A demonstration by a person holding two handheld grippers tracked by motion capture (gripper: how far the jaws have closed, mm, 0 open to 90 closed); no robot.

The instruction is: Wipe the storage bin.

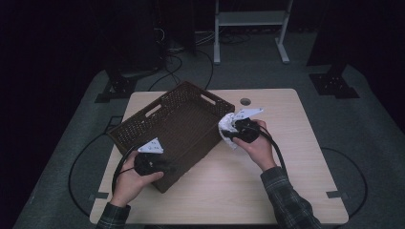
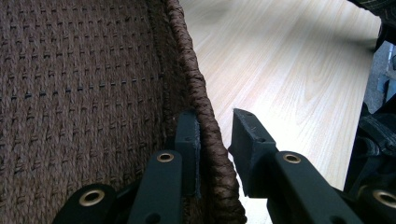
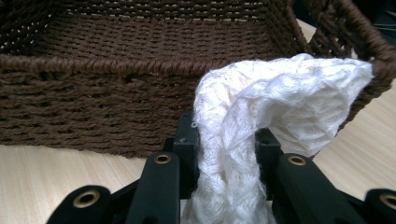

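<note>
A brown woven basket (image 1: 199, 153) sits on the left half of the wooden table (image 1: 286, 157), turned at an angle. My left gripper (image 1: 167, 167) is at its near corner, shut on the basket's rim (image 2: 196, 79). One jaw is inside the wall and the other outside, in the left gripper view (image 2: 215, 135). My right gripper (image 1: 232, 132) hangs beside the basket's right wall, shut on a crumpled white cloth (image 1: 225, 125). In the right gripper view the white cloth (image 3: 280, 98) bulges up between the jaws (image 3: 226, 135), level with the rim of the basket (image 3: 93, 65).
Bare tabletop (image 2: 280, 70) stretches right of the basket and toward the front edge. A round cable hole (image 1: 245, 101) lies near the table's back edge. A white stand (image 1: 250, 19), dark stand bases and cables (image 1: 176, 62) are on the floor behind.
</note>
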